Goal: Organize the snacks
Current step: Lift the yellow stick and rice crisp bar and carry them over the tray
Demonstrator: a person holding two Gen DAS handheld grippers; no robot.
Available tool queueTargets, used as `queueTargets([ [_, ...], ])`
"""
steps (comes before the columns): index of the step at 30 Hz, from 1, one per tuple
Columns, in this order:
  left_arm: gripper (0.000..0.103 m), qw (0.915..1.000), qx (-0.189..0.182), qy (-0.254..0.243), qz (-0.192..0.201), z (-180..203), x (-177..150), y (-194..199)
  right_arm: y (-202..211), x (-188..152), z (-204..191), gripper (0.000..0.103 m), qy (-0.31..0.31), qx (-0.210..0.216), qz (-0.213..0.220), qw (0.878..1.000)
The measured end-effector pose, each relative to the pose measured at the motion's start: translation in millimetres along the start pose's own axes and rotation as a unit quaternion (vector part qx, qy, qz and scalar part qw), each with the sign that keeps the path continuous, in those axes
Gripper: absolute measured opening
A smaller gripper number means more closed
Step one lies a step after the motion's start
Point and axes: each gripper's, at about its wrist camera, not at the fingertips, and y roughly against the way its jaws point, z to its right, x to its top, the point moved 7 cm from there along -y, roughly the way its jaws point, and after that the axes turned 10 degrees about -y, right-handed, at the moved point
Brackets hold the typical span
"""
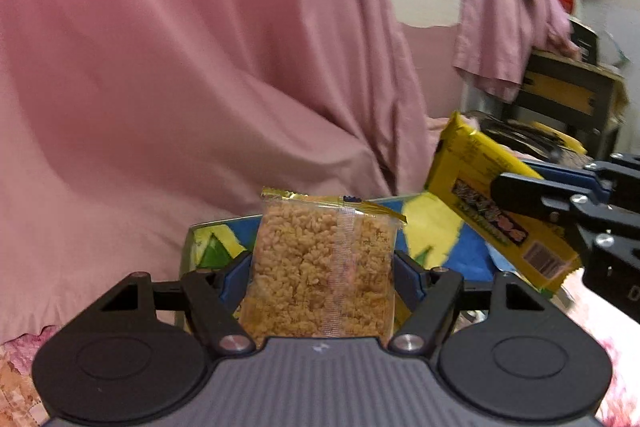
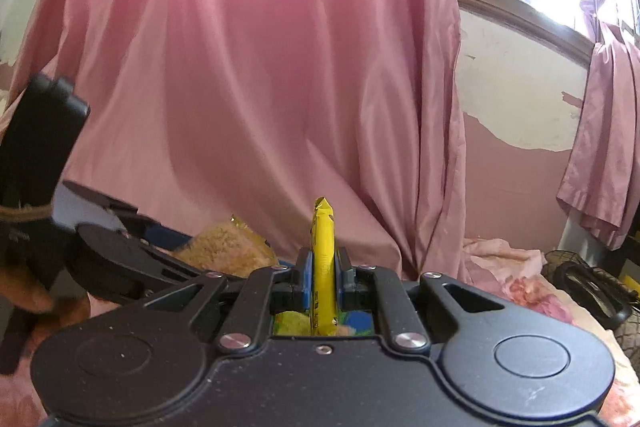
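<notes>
My left gripper (image 1: 324, 267) is shut on a clear packet of puffed-rice snack (image 1: 324, 267) with a gold top seal, held upright above a blue, yellow and green container (image 1: 436, 239). My right gripper (image 2: 323, 269) is shut on a yellow snack packet (image 2: 323, 259), seen edge-on. In the left wrist view that yellow packet (image 1: 492, 203) shows at the right, tilted, pinched by the right gripper's fingers (image 1: 532, 195) over the container's right side. In the right wrist view the rice packet (image 2: 228, 247) and the left gripper (image 2: 120, 255) sit at the lower left.
A pink curtain (image 1: 180, 67) hangs right behind the container. A floral pink cloth (image 2: 520, 287) covers the surface. A yellow and black box (image 1: 568, 95) stands at the far right, and a dark fan-like object (image 2: 592, 287) lies at the right edge.
</notes>
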Motion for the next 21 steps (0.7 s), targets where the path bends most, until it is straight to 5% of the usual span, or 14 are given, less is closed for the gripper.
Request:
queueTargets([
  [9, 0.077, 0.9967, 0.039, 0.057, -0.044, -31.9, -16.3, -33.5, -39.5, -6.8, -3.7, 0.011, -0.027, 0.001, -0.028, 0.999],
  [21, 0.077, 0.9922, 0.032, 0.091, -0.078, -40.5, -30.0, -55.4, -72.6, -49.1, -13.0, 0.011, -0.056, 0.001, -0.103, 0.993],
])
